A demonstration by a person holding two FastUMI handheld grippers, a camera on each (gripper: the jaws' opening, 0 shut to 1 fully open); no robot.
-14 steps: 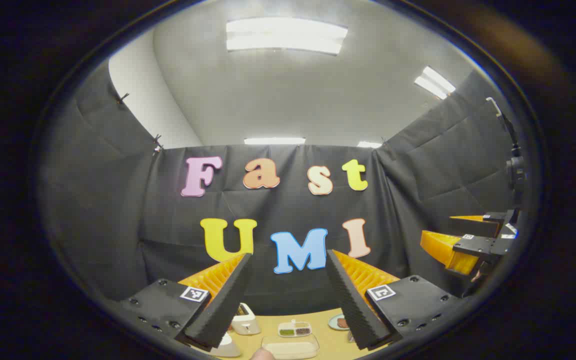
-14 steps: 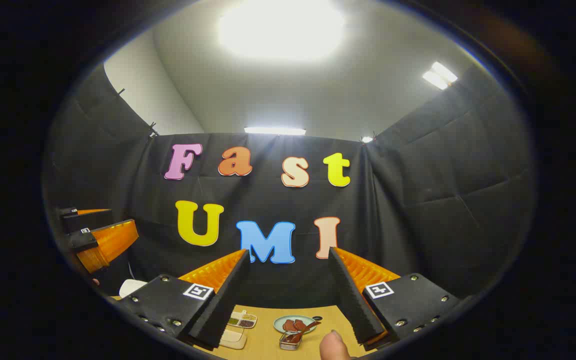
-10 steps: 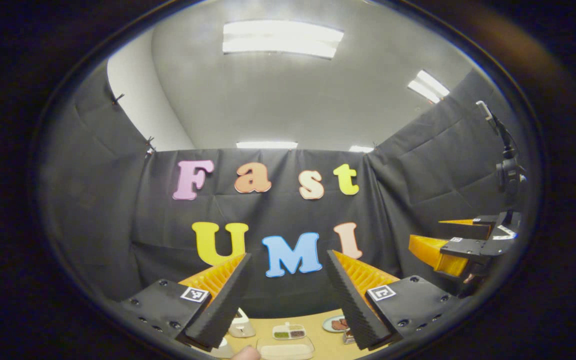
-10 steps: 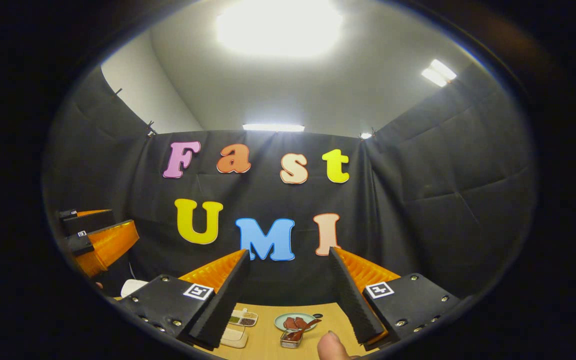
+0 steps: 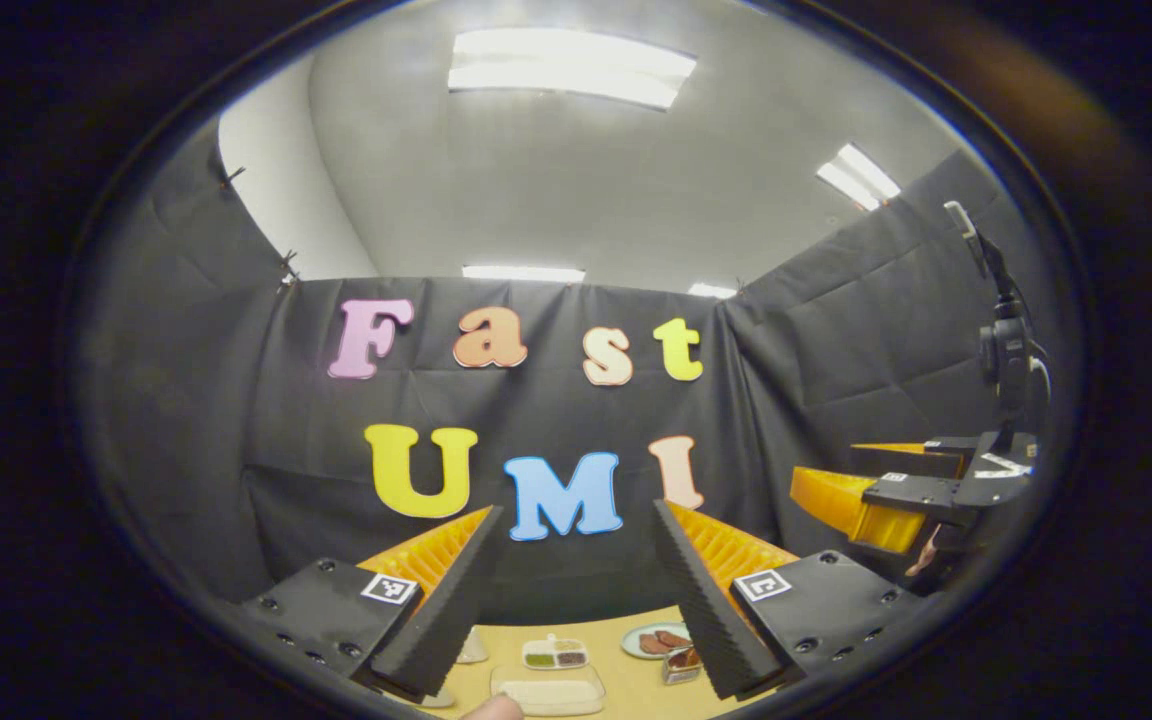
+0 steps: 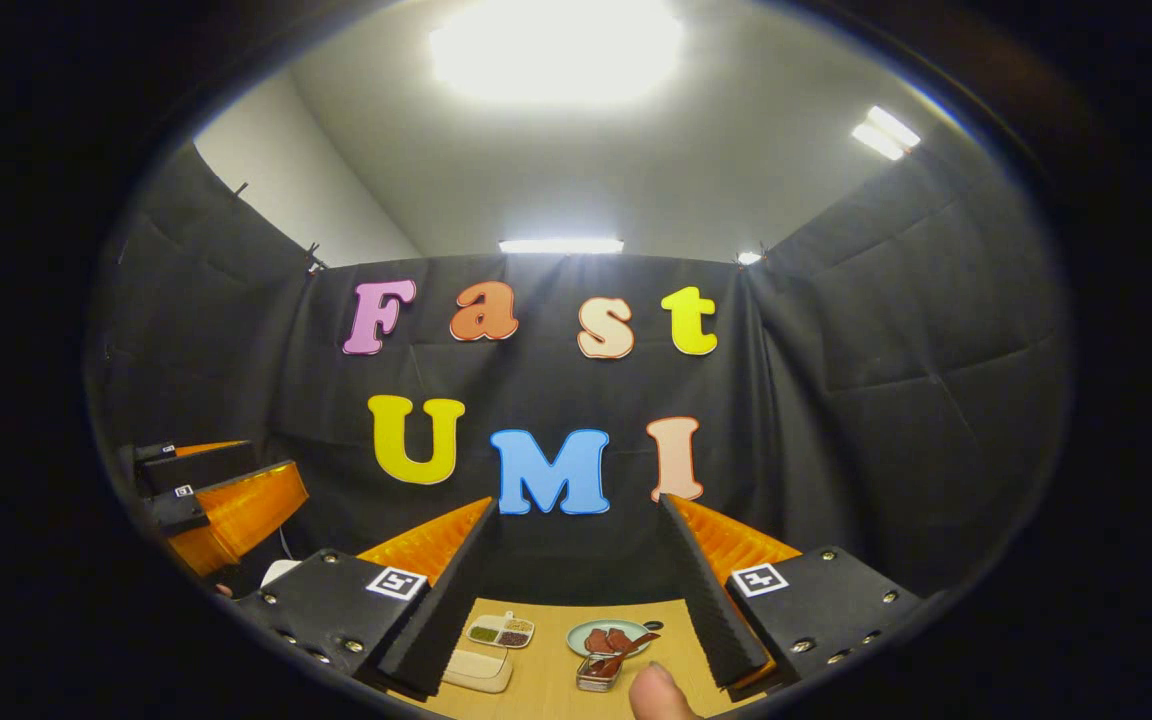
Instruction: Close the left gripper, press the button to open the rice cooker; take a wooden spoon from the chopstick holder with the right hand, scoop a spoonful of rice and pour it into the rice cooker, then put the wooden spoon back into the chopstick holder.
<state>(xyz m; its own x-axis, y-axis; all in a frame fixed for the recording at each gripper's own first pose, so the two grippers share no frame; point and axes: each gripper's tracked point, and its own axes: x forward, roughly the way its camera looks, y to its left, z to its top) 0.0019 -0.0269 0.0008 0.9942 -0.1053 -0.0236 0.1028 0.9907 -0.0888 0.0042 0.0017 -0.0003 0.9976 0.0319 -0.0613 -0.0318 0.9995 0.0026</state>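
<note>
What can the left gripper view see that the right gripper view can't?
Left gripper view: the right gripper, open, off at the side, with a black stand rising above it. Right gripper view: the left gripper, open, off at the side. Both: the wooden table, a little divided dish and a round plate on it.

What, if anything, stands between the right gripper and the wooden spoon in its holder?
Nothing visible does. The open right gripper hangs above the table, and the wooden spoon in its holder lies ahead, low between the fingers.
</note>
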